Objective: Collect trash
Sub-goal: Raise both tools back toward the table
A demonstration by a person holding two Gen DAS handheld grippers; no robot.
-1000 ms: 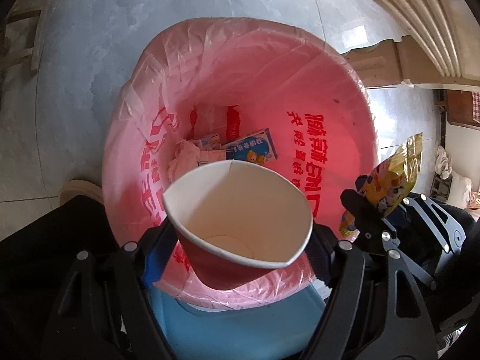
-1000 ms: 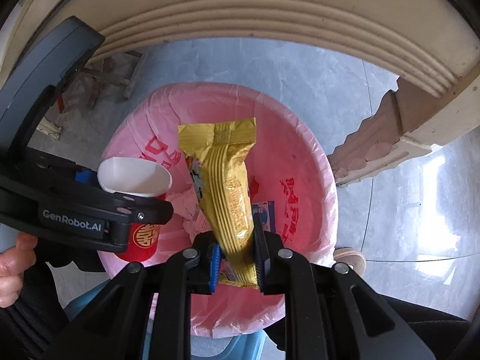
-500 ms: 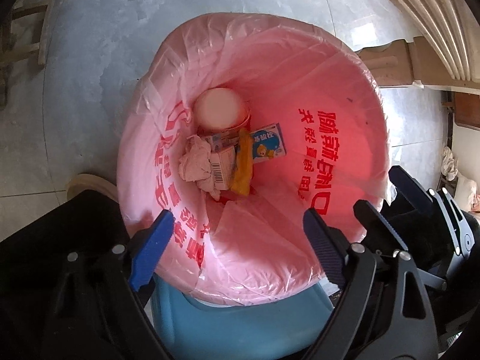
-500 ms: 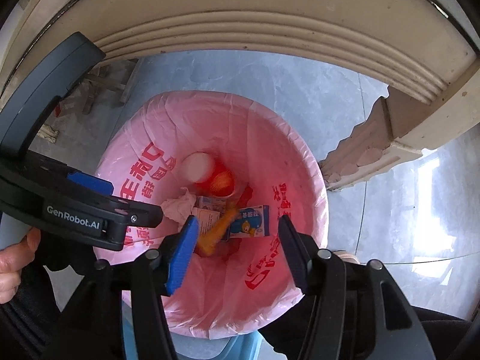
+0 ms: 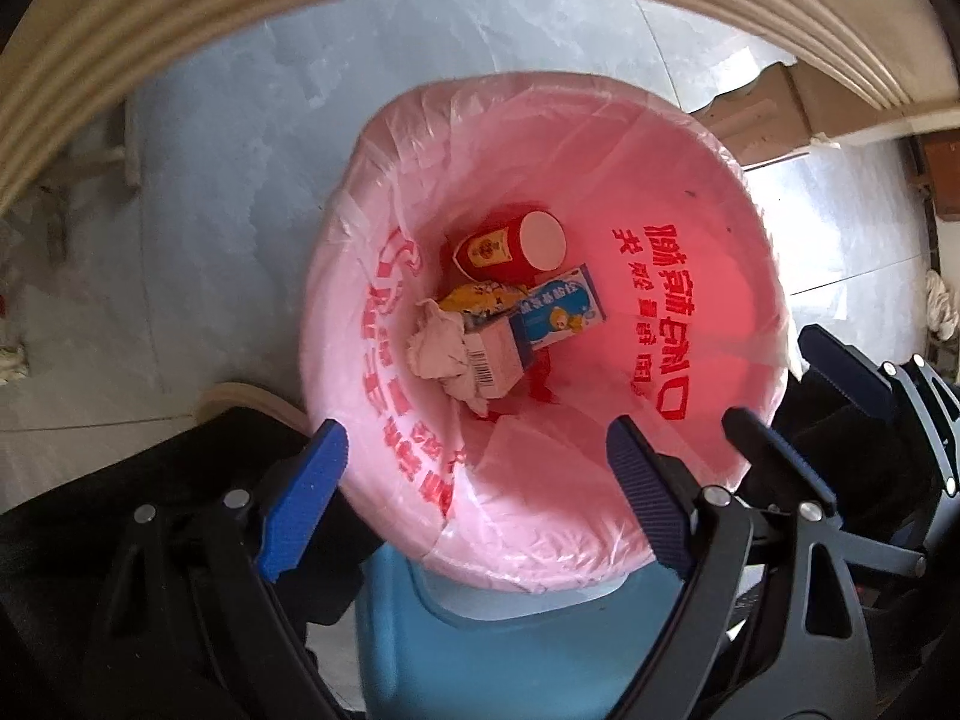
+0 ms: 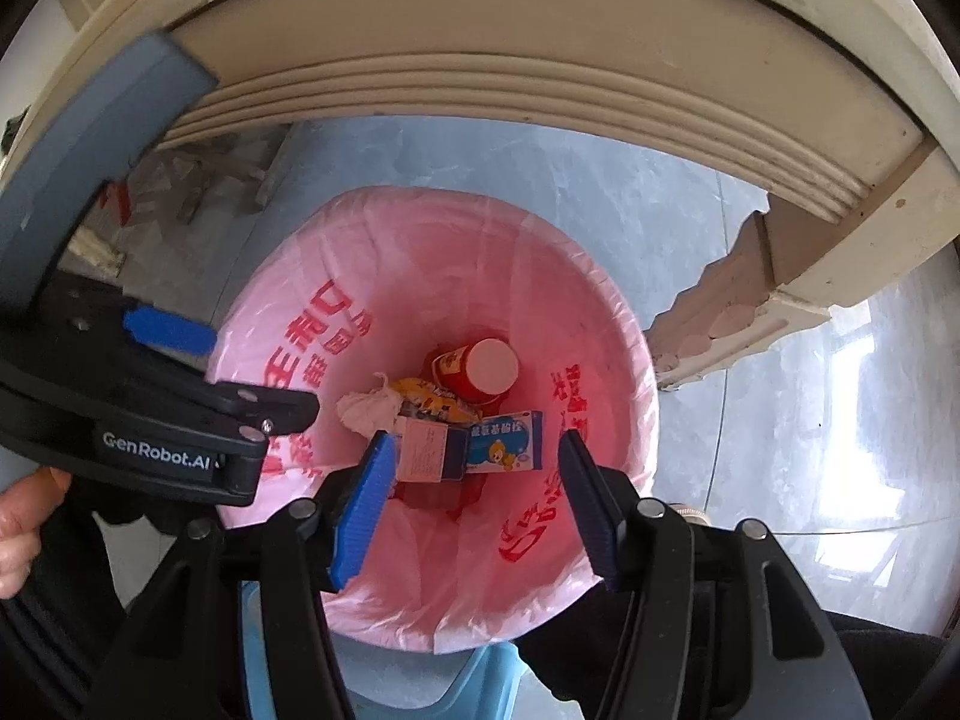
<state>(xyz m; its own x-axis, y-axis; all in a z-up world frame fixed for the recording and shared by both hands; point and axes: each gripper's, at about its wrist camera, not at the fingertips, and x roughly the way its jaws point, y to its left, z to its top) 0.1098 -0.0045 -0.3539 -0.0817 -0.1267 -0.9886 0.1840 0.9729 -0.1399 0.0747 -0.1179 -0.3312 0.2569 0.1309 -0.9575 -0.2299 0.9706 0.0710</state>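
Drop step done, by the look of it: both grippers over the pink bin liner (image 5: 690, 276), nothing held. Left gripper (image 5: 474, 492) with fingers wide apart and empty. Right gripper (image 6: 474, 504) with jaws opening, about half spread, only air between them.

Trash at the bottom of the liner: red paper cup (image 5: 510, 246) on its side at the far end, yellow snack wrapper (image 5: 474, 300) just near of it, blue carton (image 5: 561, 309) with a cartoon face to the right, a barcoded white box (image 5: 495, 357) touching the carton, crumpled tissue (image 5: 435, 348) to the left.

Next move, as a judgement: lift clear of the rim, swing away toward the cream counter edge (image 6: 540, 60) or the grey floor (image 5: 252, 180) for further litter; none visible from here.

Writing: "GenRobot.AI" on the left gripper body in the right wrist view. Large red Chinese characters around the liner, seen reversed through the plastic, not legible. Chinese text on the carton, too small to read with confidence. Gold emblem on the cup, unreadable.
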